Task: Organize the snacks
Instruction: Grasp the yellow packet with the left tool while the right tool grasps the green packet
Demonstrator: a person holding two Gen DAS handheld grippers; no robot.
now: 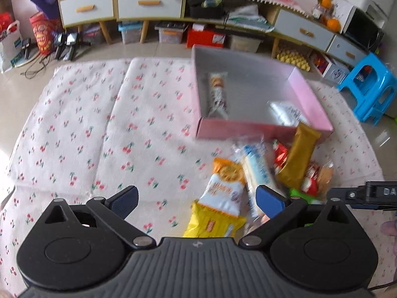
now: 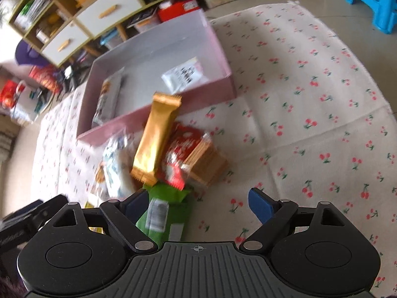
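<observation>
Just in front of the pink box (image 1: 250,130) a loose heap of snack packets is seen on the cherry-print cloth (image 1: 82,124). Both hand-held grippers are held above the cloth with their jaws spread wide, and nothing is clamped in either.

Between the blue pads of the left hand-held gripper (image 1: 197,198), the orange-and-white packet (image 1: 224,188) and the yellow packet (image 1: 213,223) beneath it are framed, but no pad is seen pressing on them. A white-and-blue packet (image 1: 256,171) lies just beside them, and a gold bar (image 1: 297,154) is leaned against the box's near wall.

In the right wrist view, the green packet (image 2: 165,213) sits at the left pad of the right hand-held gripper (image 2: 198,206); whether the pad touches it cannot be told. A red packet (image 2: 178,154) and a clear pack of brown biscuits (image 2: 206,159) are piled next to the gold bar (image 2: 156,141).

Inside the box (image 2: 158,121), two packets are already laid: a long one (image 1: 218,95) near one side wall and a white flat one (image 2: 184,74) in the opposite corner.
</observation>
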